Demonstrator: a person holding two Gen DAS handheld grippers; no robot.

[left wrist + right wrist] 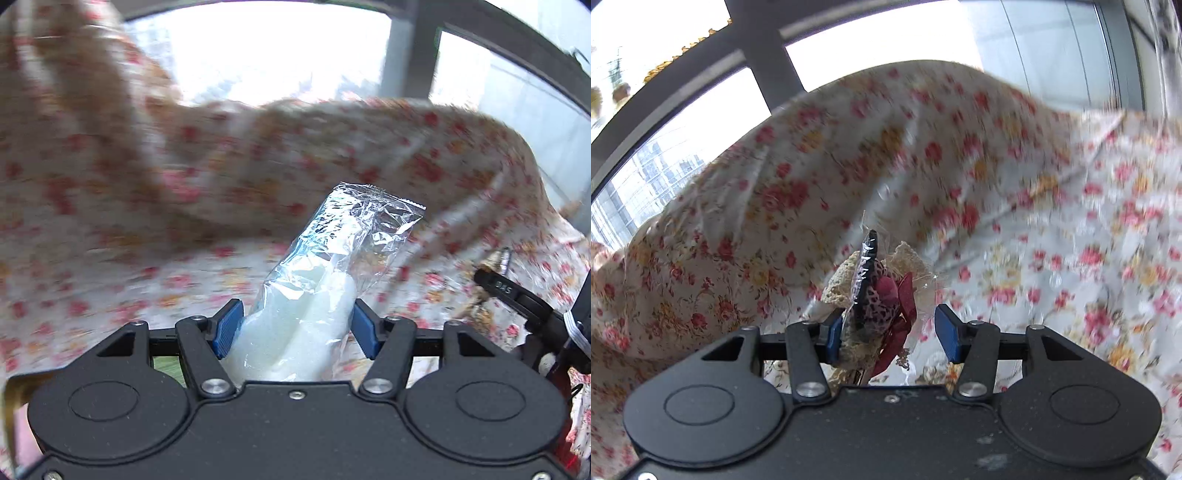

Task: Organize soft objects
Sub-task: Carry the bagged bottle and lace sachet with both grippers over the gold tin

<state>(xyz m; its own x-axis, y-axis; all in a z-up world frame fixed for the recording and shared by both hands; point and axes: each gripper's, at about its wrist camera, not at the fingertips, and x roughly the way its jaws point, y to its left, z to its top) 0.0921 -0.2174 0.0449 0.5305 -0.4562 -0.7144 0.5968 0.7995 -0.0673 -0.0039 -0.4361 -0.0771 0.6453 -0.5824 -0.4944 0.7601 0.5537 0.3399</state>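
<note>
My left gripper (295,328) is shut on a white soft item in a clear plastic wrapper (314,306); the crinkled wrapper end sticks up ahead of the blue pads. My right gripper (890,332) holds a wrapped hair accessory (877,295) with leopard-print fabric, cream lace and a dark red bow. It rests against the left pad; a gap shows before the right pad (947,332). Floral cloth (258,155) with red and orange flowers fills the view behind both grippers and also shows in the right wrist view (997,184). It is blurred.
Bright windows with grey frames (410,48) stand behind the cloth, also in the right wrist view (768,48). The other gripper's black body (535,310) shows at the right edge of the left wrist view.
</note>
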